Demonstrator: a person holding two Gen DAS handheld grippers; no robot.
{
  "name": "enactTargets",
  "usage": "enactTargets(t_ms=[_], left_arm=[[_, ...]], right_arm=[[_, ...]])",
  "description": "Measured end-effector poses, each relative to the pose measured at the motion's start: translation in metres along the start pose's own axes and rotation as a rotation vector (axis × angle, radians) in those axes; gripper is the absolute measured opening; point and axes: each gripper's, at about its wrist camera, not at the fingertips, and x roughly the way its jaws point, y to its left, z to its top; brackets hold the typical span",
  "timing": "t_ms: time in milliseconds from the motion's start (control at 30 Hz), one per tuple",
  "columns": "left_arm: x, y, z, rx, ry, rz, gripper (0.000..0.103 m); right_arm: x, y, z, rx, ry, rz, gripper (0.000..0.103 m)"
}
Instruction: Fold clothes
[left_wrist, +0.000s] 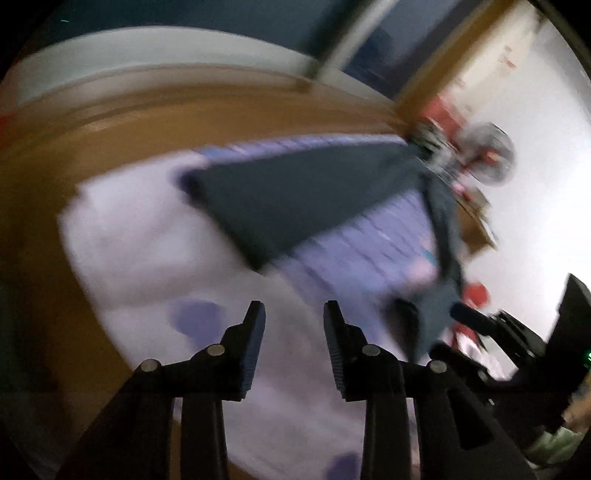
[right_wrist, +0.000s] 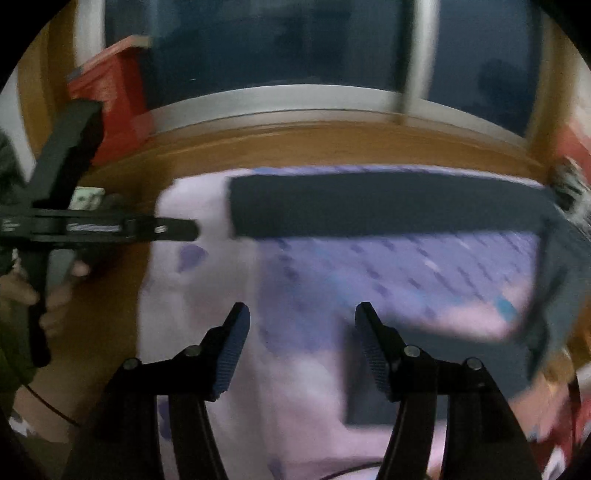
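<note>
Left view: your left gripper (left_wrist: 294, 314) is spread and empty above the pale sheet (left_wrist: 147, 236); the dark garment (left_wrist: 295, 192) lies ahead on the purple cloth (left_wrist: 388, 229). Right view: your right gripper (right_wrist: 302, 317) is spread, empty; the garment (right_wrist: 388, 205) lies beyond it.

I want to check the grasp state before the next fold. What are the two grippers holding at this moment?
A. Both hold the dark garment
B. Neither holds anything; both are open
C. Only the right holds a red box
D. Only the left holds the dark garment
B: the left gripper and right gripper both show spread fingers with nothing between, while the dark garment lies apart on the bed.
</note>
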Motion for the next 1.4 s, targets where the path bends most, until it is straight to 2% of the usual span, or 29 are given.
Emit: enactTargets(t_ms=[133,233,367,500,600,667,733,767,800,900,1033,1333,1400], left_arm=[[0.027,-0.040,-0.004,0.113,0.079,-0.056,0.034],[0.051,-0.068,-0.007,0.185,0.144,-0.122,0.034],[0.074,-0.089,-0.012,0.220,0.210,-0.137,0.034],[0.089,-0.089,-0.007,0.133,0.240,-0.215,0.034],[0.097,-0.085,-0.002,0.040,0.241,-0.278,0.034],[0.101,-0.082,0.001,-0.021,0.241,-0.320,0.036],[0.105,-0.081,0.000,-0.053,0.247,-0.335,0.043],[0.107,-0.081,-0.001,-0.069,0.250,-0.343,0.044],[0.110,-0.082,-0.002,-0.076,0.262,-0.341,0.045],[0.125,-0.090,-0.003,-0.092,0.289,-0.309,0.045],[0.137,-0.099,-0.004,-0.130,0.305,-0.327,0.045],[0.146,-0.117,-0.015,-0.139,0.327,-0.349,0.046],[0.144,-0.115,-0.019,-0.159,0.322,-0.379,0.046]], right_arm=[[-0.020,-0.027,-0.038,0.127,0.028,-0.101,0.061],[-0.031,-0.042,-0.063,0.217,0.042,-0.144,0.061],[-0.019,-0.037,-0.072,0.233,0.016,-0.173,0.061],[0.000,-0.020,-0.068,0.164,-0.018,-0.205,0.061],[0.018,-0.016,-0.069,0.116,-0.011,-0.276,0.061],[0.025,-0.024,-0.077,0.147,0.003,-0.284,0.060],[0.028,-0.036,-0.085,0.206,0.002,-0.268,0.052],[0.026,-0.039,-0.087,0.214,0.002,-0.272,0.042],[0.025,-0.043,-0.089,0.223,0.001,-0.275,0.027],[0.020,-0.050,-0.093,0.231,0.000,-0.271,0.012],[0.009,-0.061,-0.099,0.251,-0.003,-0.235,0.011],[0.001,-0.058,-0.106,0.187,0.003,-0.226,0.010],[-0.002,-0.058,-0.107,0.185,0.003,-0.220,0.010]])
